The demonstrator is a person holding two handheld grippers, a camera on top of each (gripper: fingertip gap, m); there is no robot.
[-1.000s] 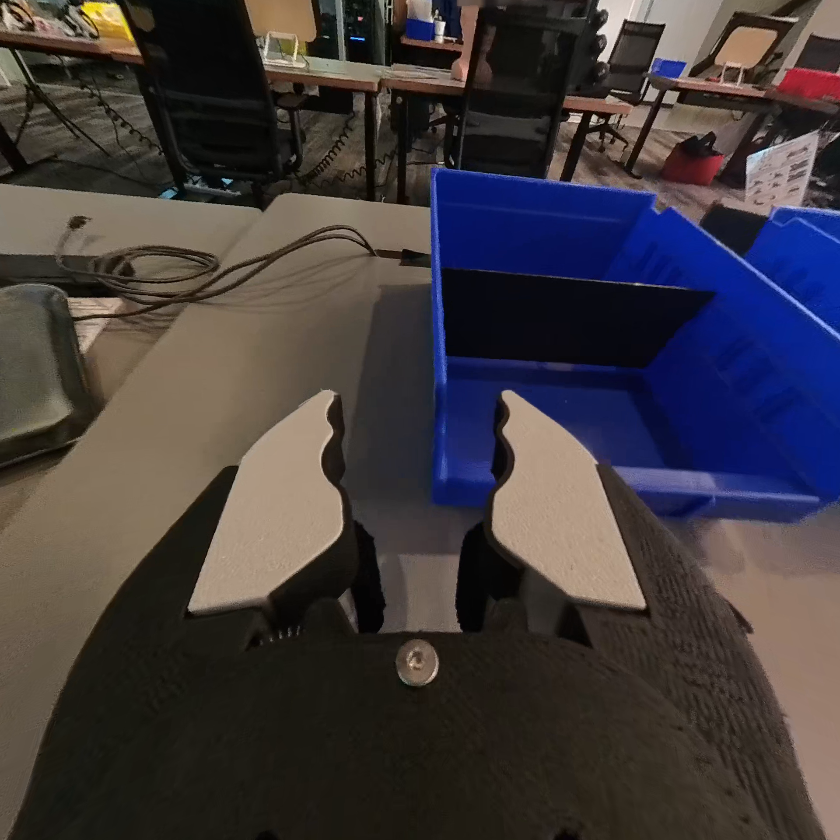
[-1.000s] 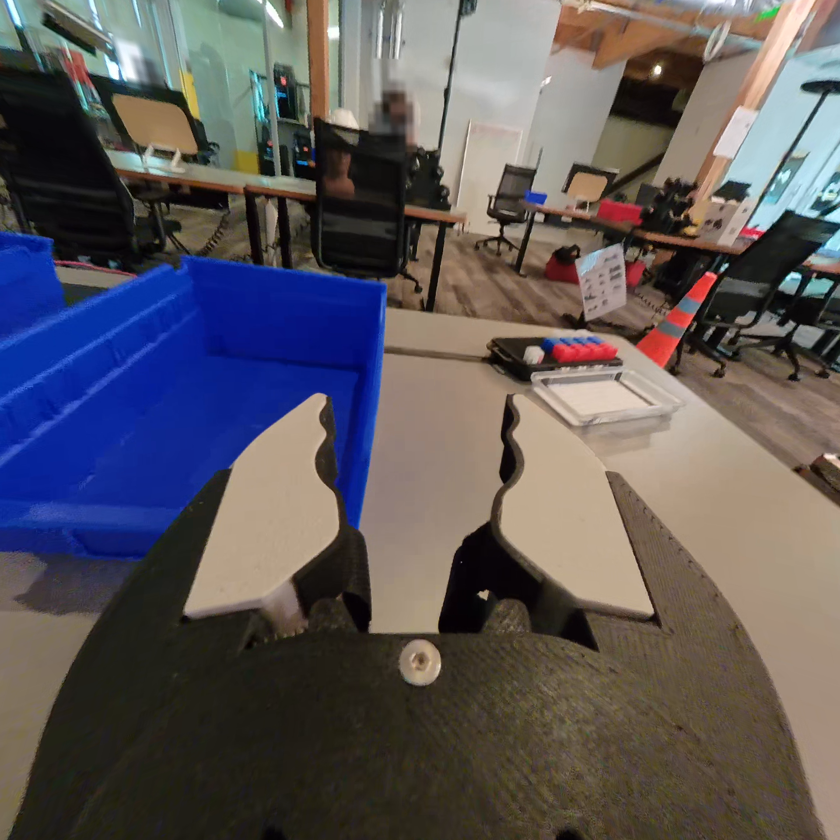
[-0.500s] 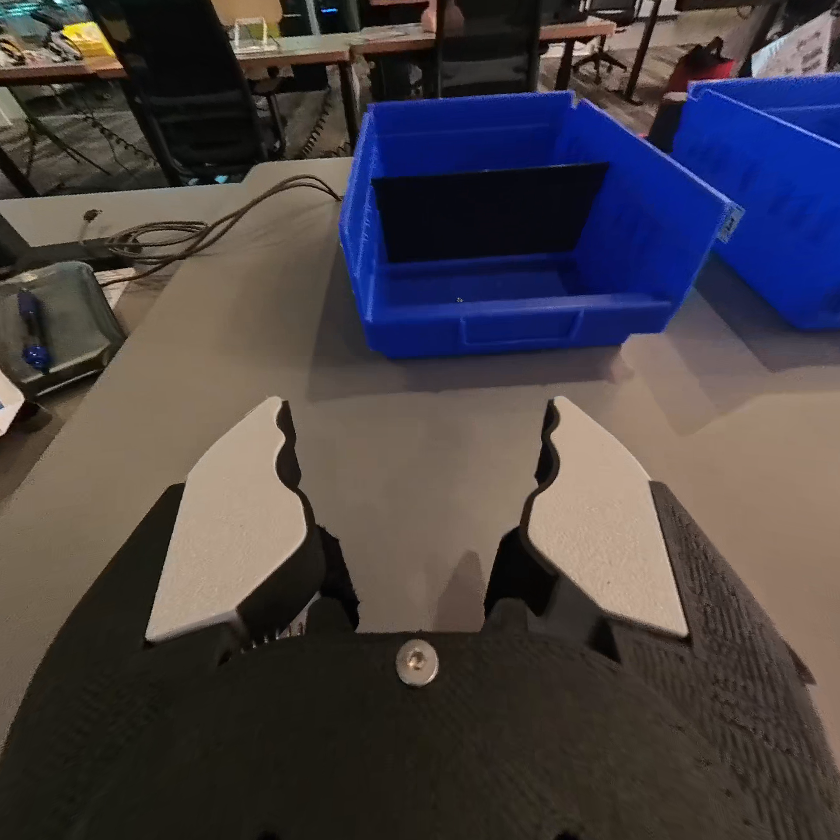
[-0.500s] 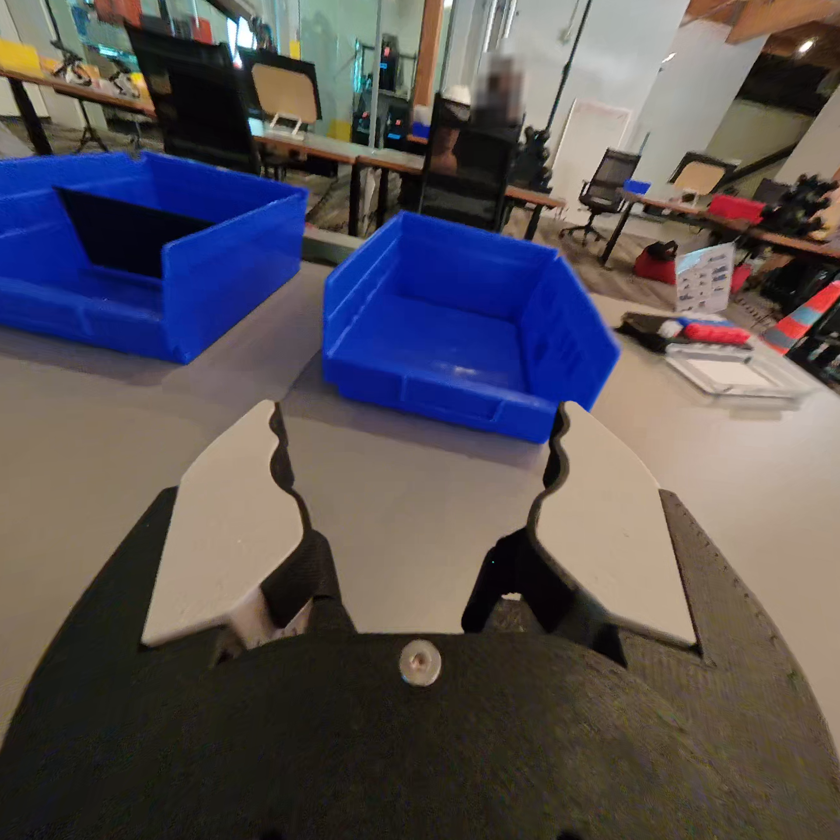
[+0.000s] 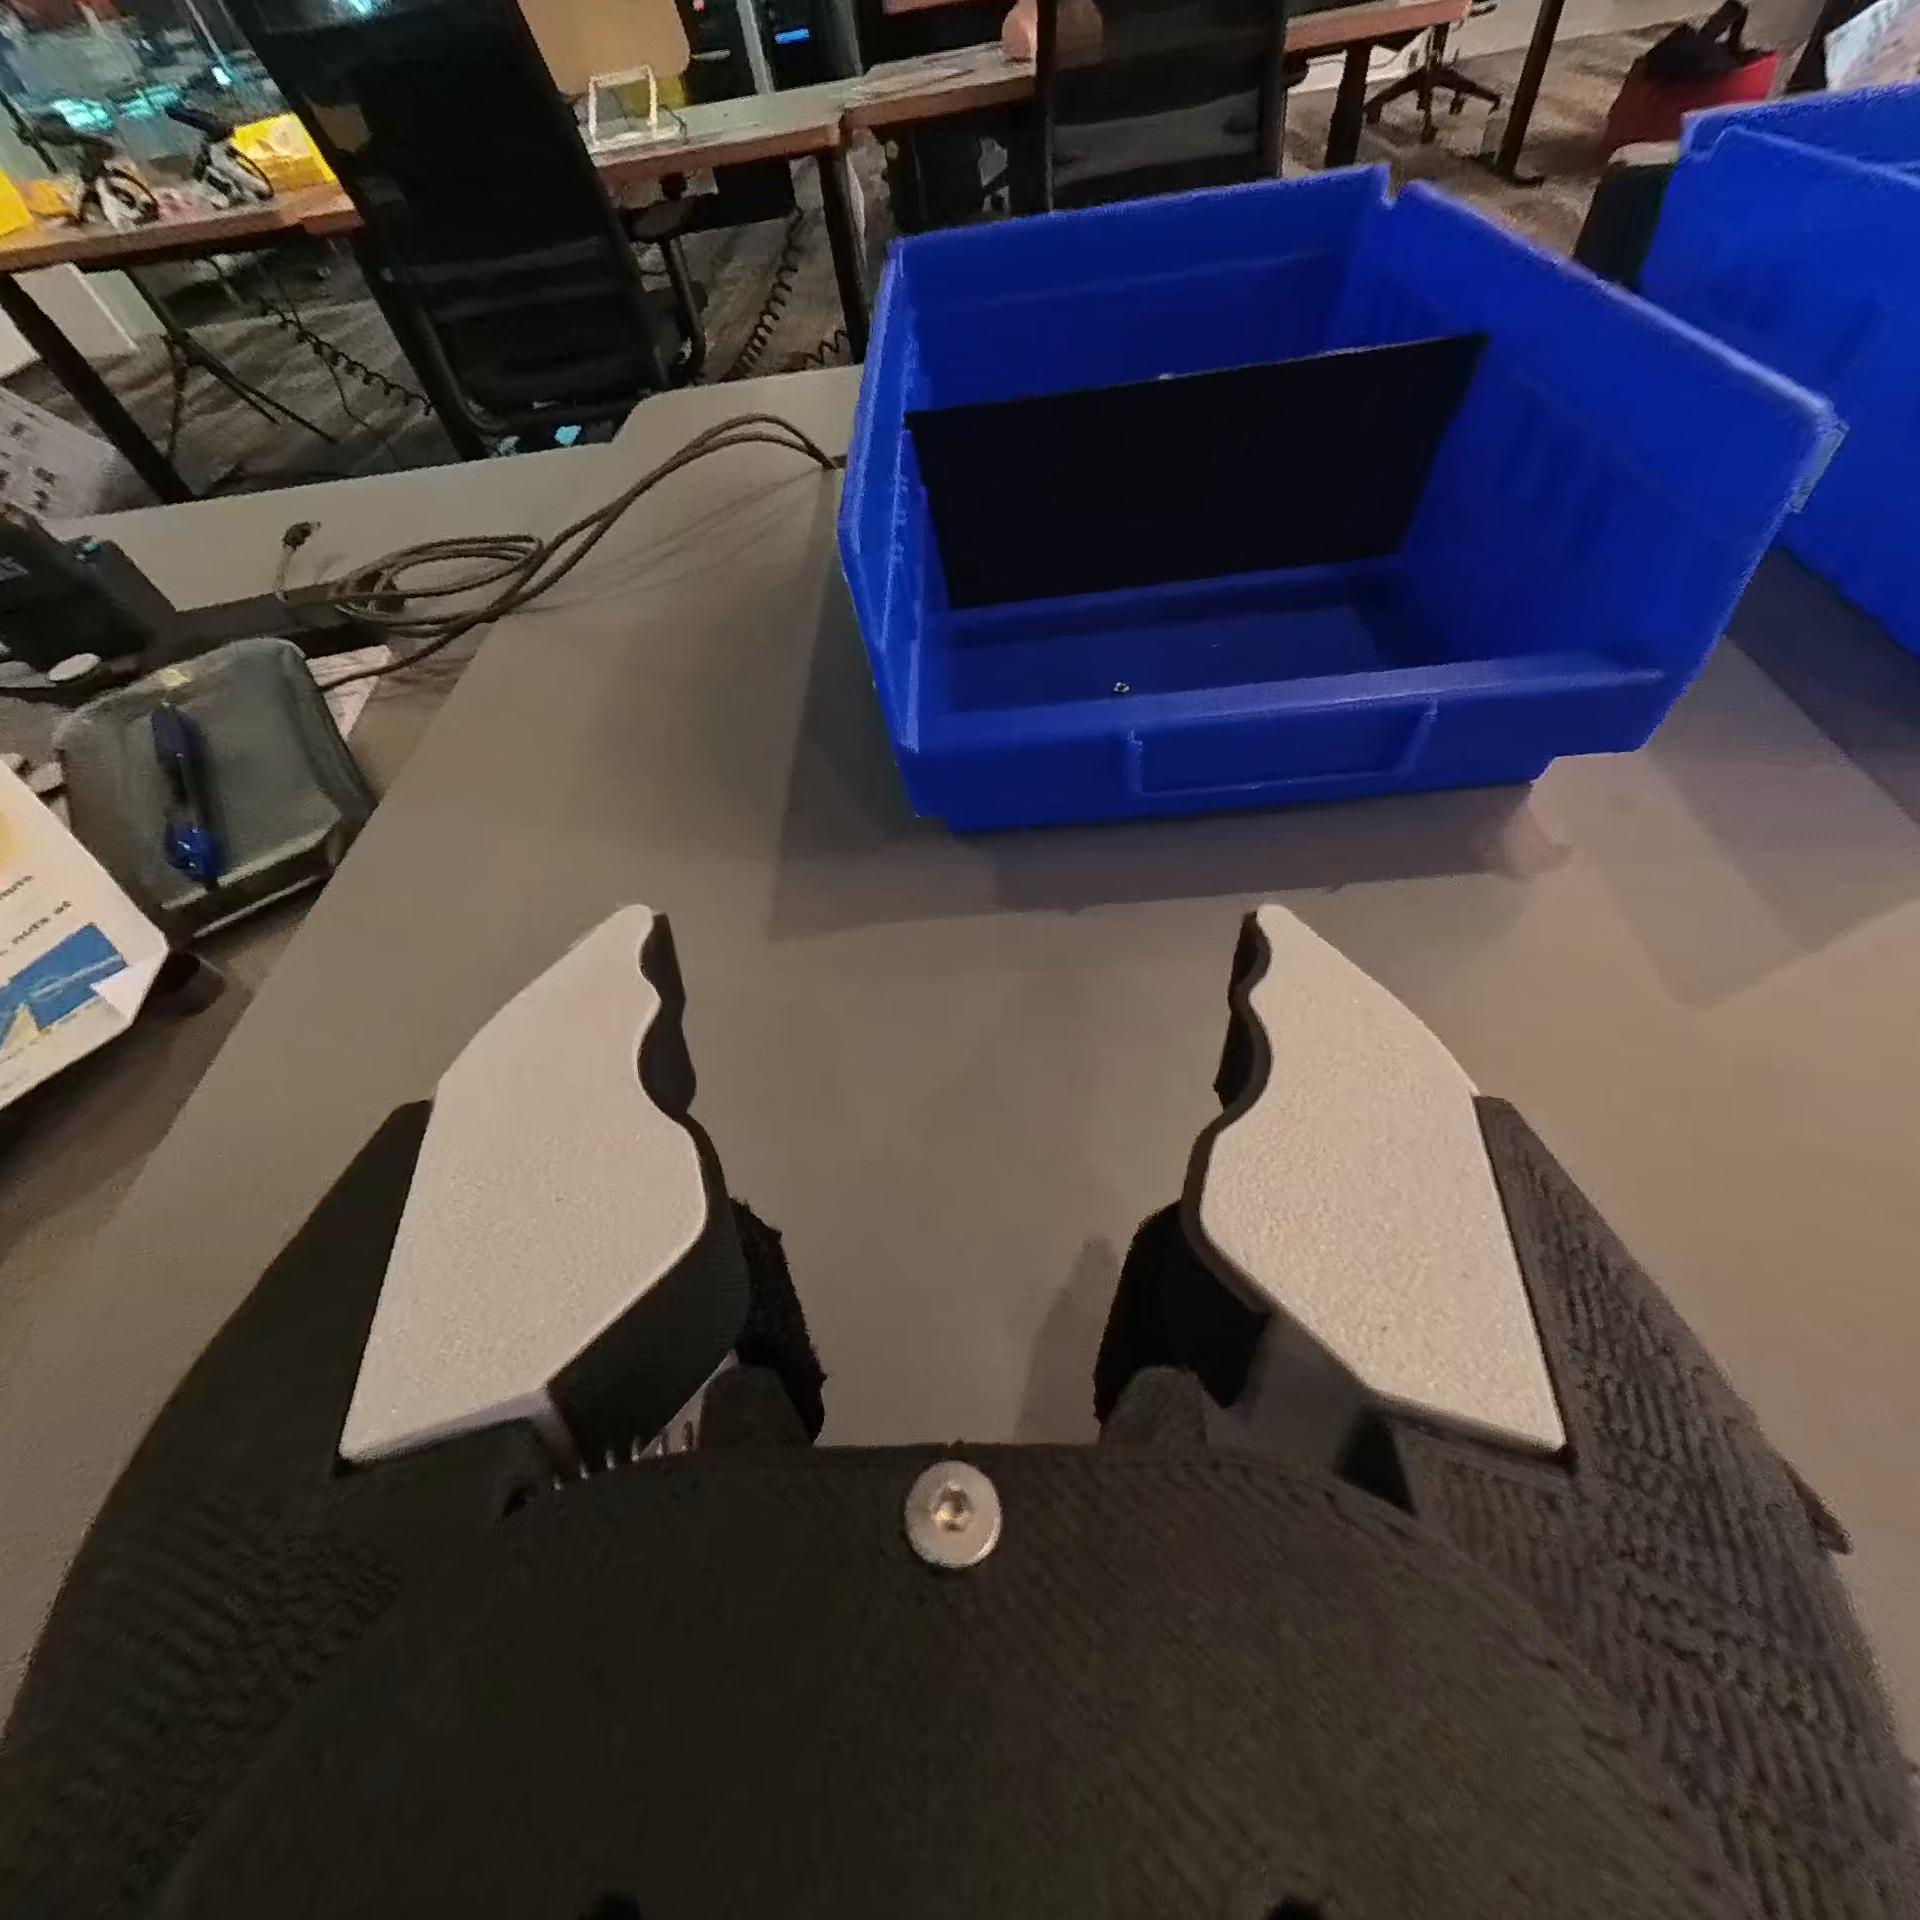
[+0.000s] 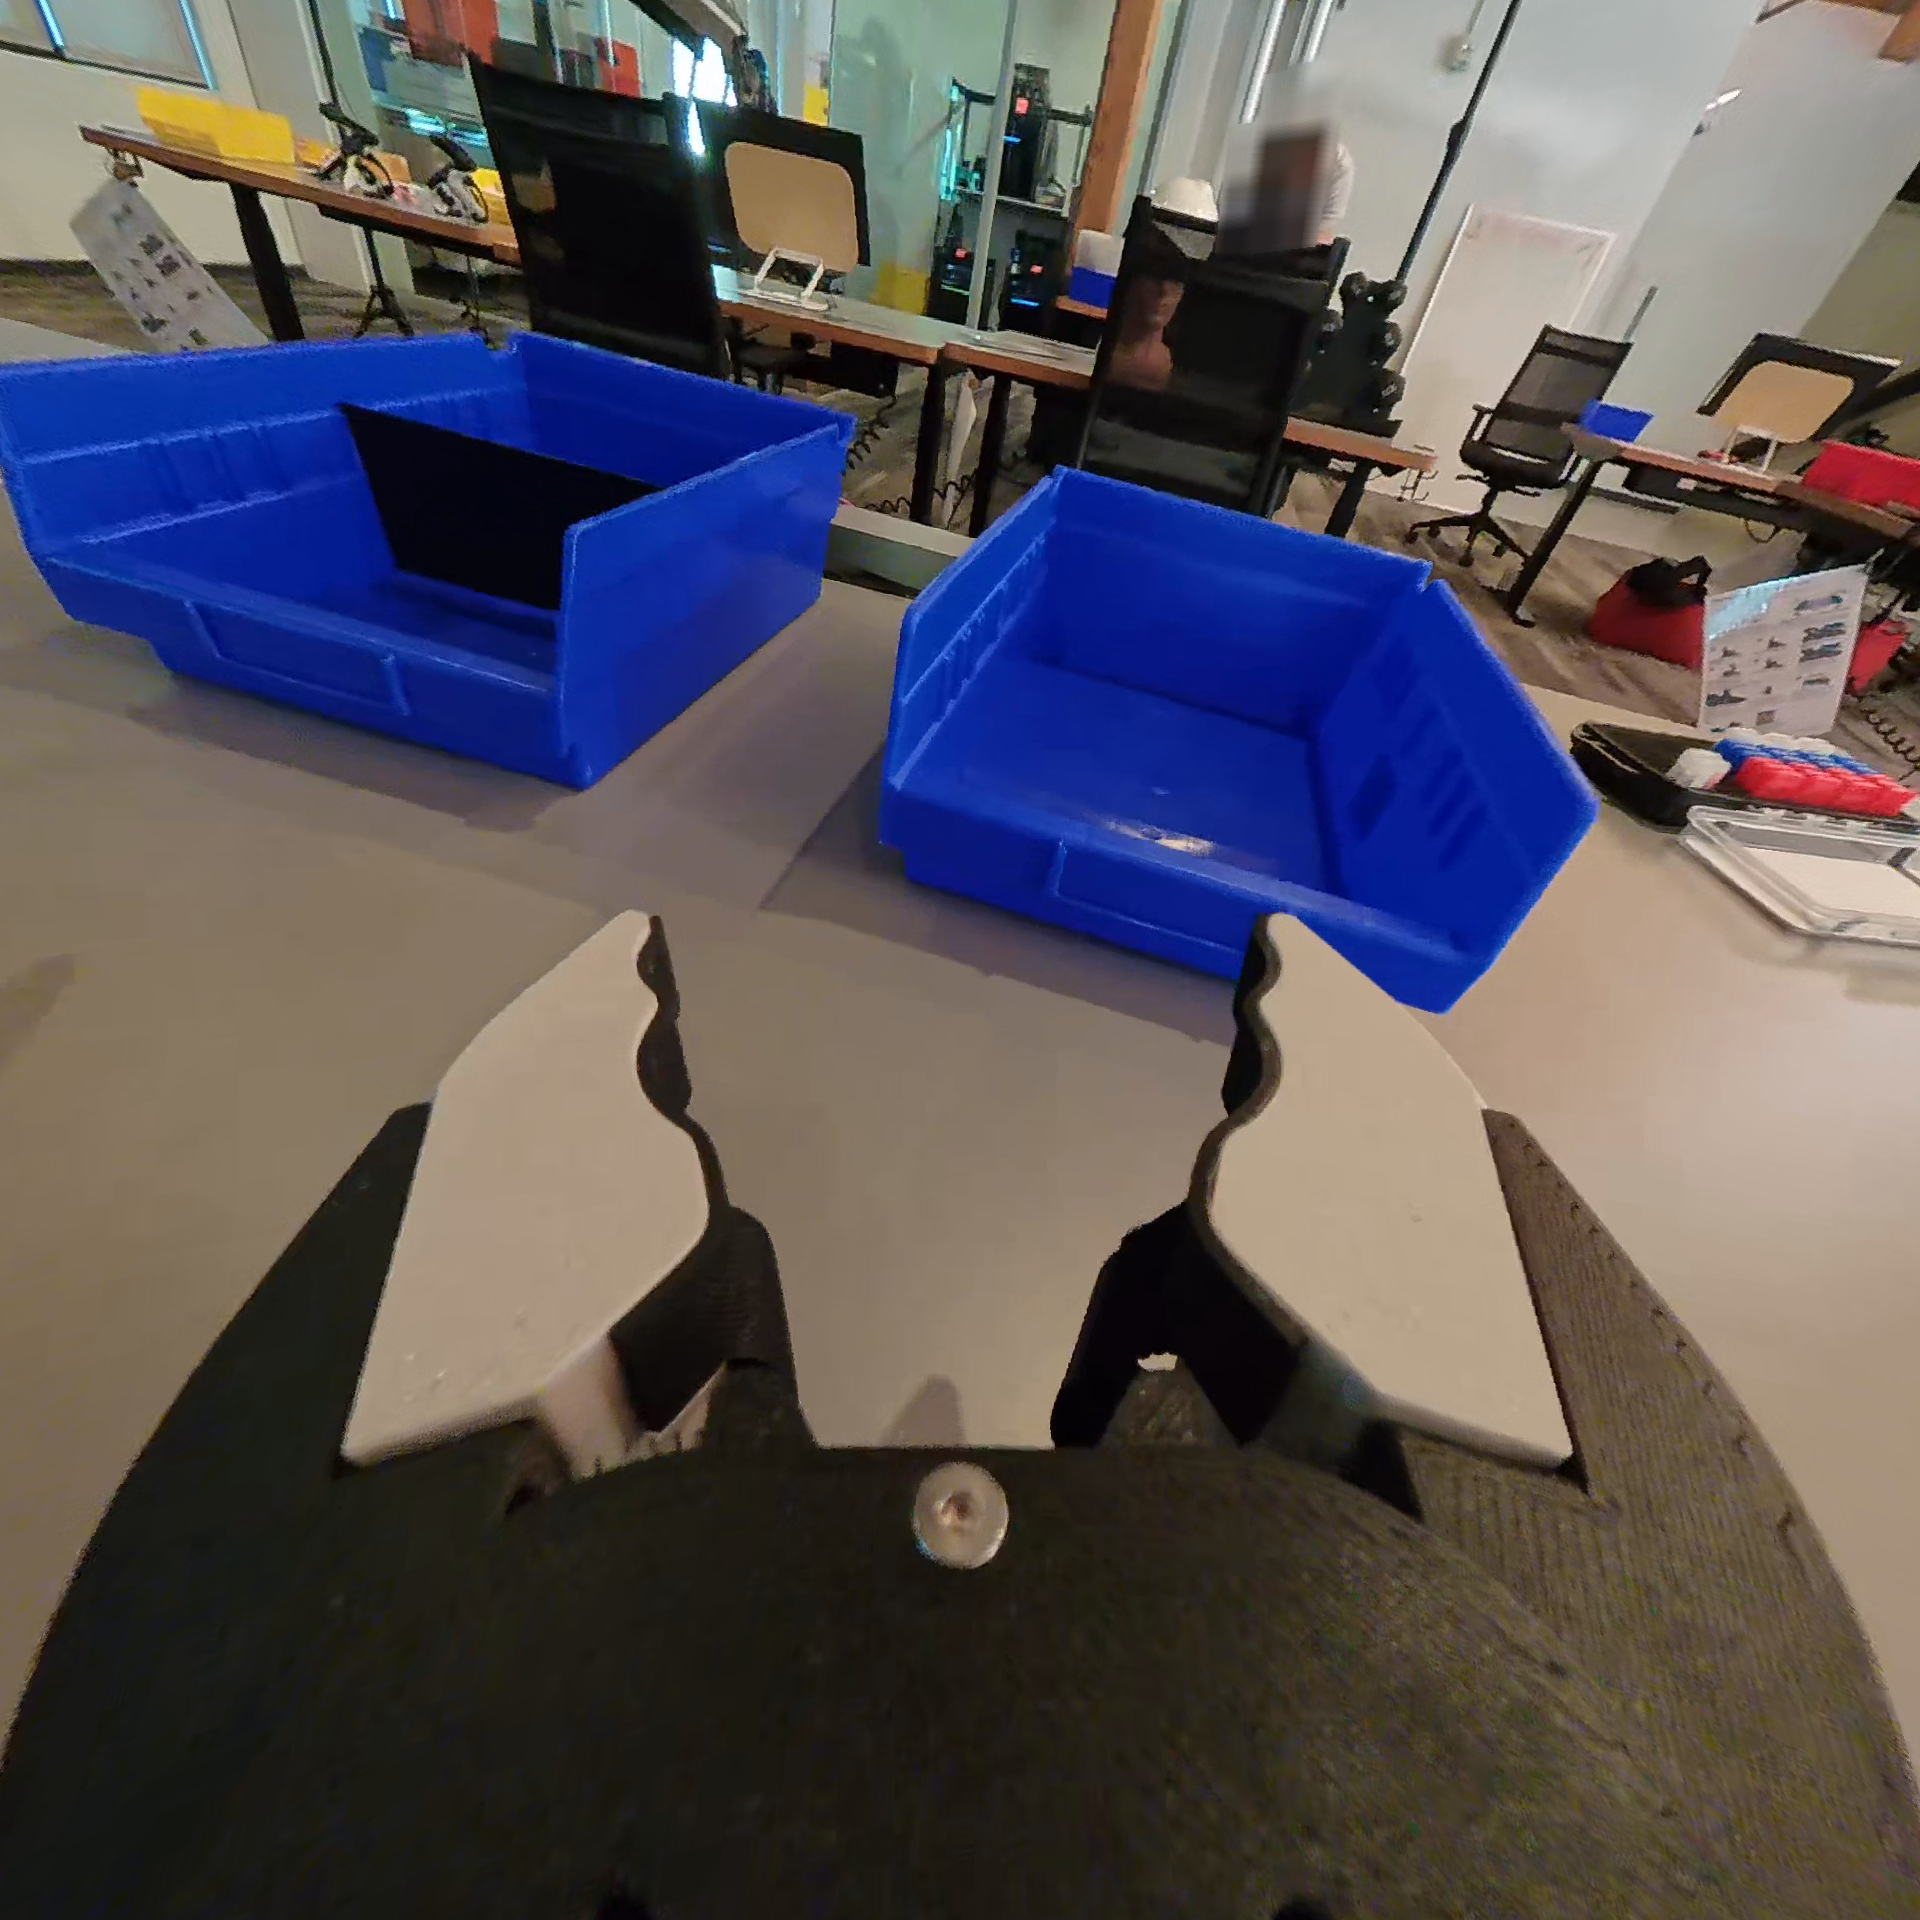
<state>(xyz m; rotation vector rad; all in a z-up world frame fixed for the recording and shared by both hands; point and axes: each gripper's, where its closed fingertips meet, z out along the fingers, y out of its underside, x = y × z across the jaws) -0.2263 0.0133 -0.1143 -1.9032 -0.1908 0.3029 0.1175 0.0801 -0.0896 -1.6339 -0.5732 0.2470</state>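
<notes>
My left gripper (image 5: 954,935) is open and empty above the grey table (image 5: 644,831). Ahead of it stands a blue bin (image 5: 1288,758) with a black divider (image 5: 1184,468) upright inside; a tiny screw (image 5: 1120,687) lies on its floor. My right gripper (image 6: 954,940) is open and empty, a little short of a smaller blue bin (image 6: 1455,810) that looks empty. The bin with the divider (image 6: 686,592) also shows in the right wrist view, to the left. A second blue bin's wall (image 5: 1808,312) shows at the right edge of the left wrist view.
Cables (image 5: 447,582) lie on the table at far left. A grey pouch with a blue pen (image 5: 208,769) and papers (image 5: 52,956) sit left of the table edge. A black tray with red and blue pieces (image 6: 1787,779) and a clear lid (image 6: 1818,873) lie at the right. Office chairs and desks stand beyond.
Both grippers have pulled back from the bins and opened wider. The bins now stand farther ahead and whole in view.
</notes>
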